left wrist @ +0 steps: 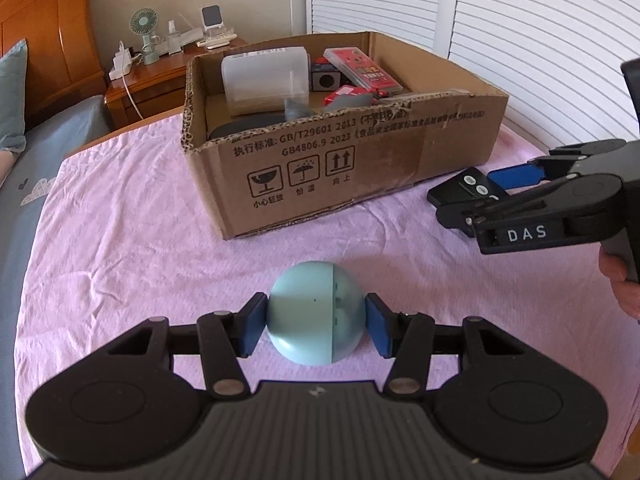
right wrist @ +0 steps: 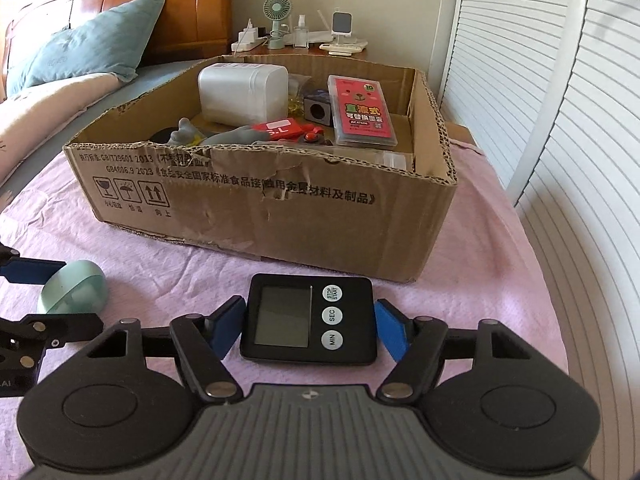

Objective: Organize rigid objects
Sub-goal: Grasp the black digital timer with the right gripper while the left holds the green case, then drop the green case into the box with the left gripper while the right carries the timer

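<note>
A pale blue-green egg-shaped case (left wrist: 316, 312) lies on the pink sheet; my left gripper (left wrist: 316, 326) has its blue pads touching both sides of it. It also shows in the right wrist view (right wrist: 74, 288). A black digital timer (right wrist: 310, 322) lies flat between the pads of my right gripper (right wrist: 310, 330), with small gaps on each side. The timer also shows in the left wrist view (left wrist: 464, 190). Behind both stands an open cardboard box (left wrist: 340, 168) (right wrist: 280, 204) holding several items.
The box holds a white container (right wrist: 242, 94), a red pen case (right wrist: 362, 110), a grey cube (right wrist: 318, 110) and grey gloves (right wrist: 224, 134). A wooden nightstand (left wrist: 148, 80) with a fan stands behind. White louvred doors (right wrist: 560, 120) run along the right.
</note>
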`<state>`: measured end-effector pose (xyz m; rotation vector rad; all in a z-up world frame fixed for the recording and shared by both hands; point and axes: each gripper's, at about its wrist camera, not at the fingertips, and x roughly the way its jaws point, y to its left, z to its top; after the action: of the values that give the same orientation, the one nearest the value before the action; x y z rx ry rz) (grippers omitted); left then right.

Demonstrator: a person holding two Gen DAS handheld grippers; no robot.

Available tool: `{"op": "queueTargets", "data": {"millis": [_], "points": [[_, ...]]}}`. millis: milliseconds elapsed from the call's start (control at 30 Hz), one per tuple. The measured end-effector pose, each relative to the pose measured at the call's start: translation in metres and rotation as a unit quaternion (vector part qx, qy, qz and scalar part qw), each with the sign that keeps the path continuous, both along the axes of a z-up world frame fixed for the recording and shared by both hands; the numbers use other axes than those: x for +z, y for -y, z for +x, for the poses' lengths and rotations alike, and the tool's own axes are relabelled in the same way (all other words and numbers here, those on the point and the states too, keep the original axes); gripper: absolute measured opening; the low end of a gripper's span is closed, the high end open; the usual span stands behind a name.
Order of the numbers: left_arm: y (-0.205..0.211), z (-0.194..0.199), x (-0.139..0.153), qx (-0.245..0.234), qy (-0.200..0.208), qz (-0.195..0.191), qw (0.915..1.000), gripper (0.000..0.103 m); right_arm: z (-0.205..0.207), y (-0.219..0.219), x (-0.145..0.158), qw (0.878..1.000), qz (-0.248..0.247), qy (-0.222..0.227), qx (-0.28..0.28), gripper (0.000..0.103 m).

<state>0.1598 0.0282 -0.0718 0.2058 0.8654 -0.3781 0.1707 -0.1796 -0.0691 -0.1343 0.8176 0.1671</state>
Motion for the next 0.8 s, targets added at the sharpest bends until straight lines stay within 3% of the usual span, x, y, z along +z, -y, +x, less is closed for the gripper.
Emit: {"op": "queueTargets", "data": {"millis": [433,800], "points": [[-0.001,0.003,0.001,0.002,-0.016,-0.01,0.9998,0.052,-0.006,-0.004,0.003,1.0,0.002,-0.01,0.01,0.074],[-0.002,-0.008,0.016,-0.021,-0.021,-0.001,0.9996,0.052,-0.027,-0.002,0.025,0.999,-0.004,0.002,0.041,0.074]]}}
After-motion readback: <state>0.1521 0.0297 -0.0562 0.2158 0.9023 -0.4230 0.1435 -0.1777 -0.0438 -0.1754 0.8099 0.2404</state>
